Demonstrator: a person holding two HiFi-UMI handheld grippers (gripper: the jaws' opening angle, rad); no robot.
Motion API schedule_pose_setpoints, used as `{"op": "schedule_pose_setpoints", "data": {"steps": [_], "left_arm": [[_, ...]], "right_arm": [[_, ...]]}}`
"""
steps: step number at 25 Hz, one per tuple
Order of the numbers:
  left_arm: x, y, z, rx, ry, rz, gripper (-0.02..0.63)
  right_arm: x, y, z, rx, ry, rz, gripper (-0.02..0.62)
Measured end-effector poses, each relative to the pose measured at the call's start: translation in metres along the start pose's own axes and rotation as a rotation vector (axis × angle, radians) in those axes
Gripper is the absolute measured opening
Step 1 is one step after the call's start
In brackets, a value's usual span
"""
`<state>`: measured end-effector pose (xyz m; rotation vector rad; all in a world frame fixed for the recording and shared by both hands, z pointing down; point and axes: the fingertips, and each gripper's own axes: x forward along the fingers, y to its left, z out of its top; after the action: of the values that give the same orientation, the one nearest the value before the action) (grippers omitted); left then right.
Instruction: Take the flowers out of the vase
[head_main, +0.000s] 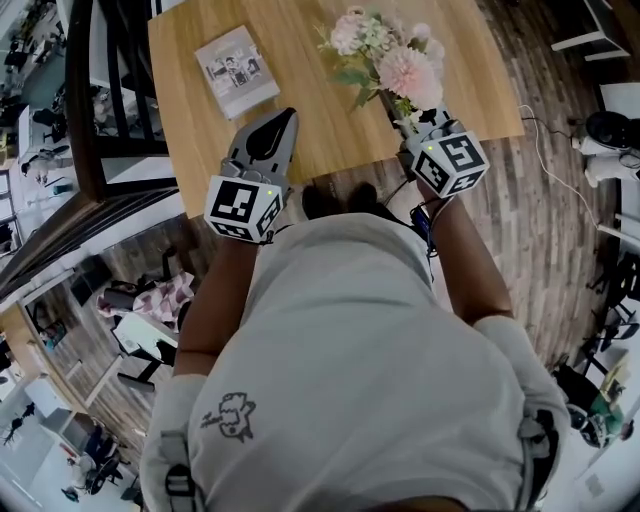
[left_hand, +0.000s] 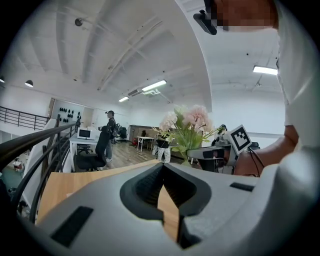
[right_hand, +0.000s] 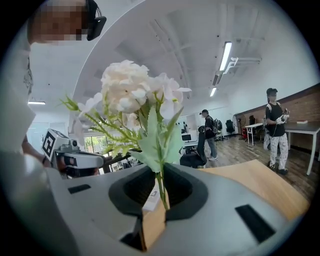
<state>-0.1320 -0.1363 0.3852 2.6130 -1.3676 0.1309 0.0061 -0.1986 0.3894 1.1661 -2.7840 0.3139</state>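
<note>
A bunch of pink and white artificial flowers (head_main: 385, 55) hangs over the right part of the wooden table (head_main: 330, 120). My right gripper (head_main: 412, 125) is shut on its thin green stem (right_hand: 161, 187), with the blooms (right_hand: 132, 95) upright above the jaws. My left gripper (head_main: 290, 115) hovers over the table's front edge, left of the flowers, with its jaws closed and nothing between them. In the left gripper view the bouquet (left_hand: 190, 125) shows ahead to the right, beside the right gripper (left_hand: 220, 152). No vase shows in any view.
A thin book (head_main: 237, 70) lies on the table's far left. A dark railing (head_main: 100, 110) runs along the table's left side. Cables and equipment (head_main: 600, 140) lie on the wooden floor at right. A person (right_hand: 276, 127) stands in the room beyond.
</note>
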Motion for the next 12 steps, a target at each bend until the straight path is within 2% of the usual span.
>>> {"op": "schedule_pose_setpoints", "data": {"steps": [6, 12], "left_arm": [[0.006, -0.022, 0.004, 0.024, -0.012, 0.027, 0.005], [0.015, -0.045, 0.002, 0.004, -0.015, 0.083, 0.005]], "right_arm": [[-0.026, -0.008, 0.001, -0.003, -0.019, 0.028, 0.057], [-0.054, -0.019, -0.003, -0.010, 0.010, 0.085, 0.057]]}}
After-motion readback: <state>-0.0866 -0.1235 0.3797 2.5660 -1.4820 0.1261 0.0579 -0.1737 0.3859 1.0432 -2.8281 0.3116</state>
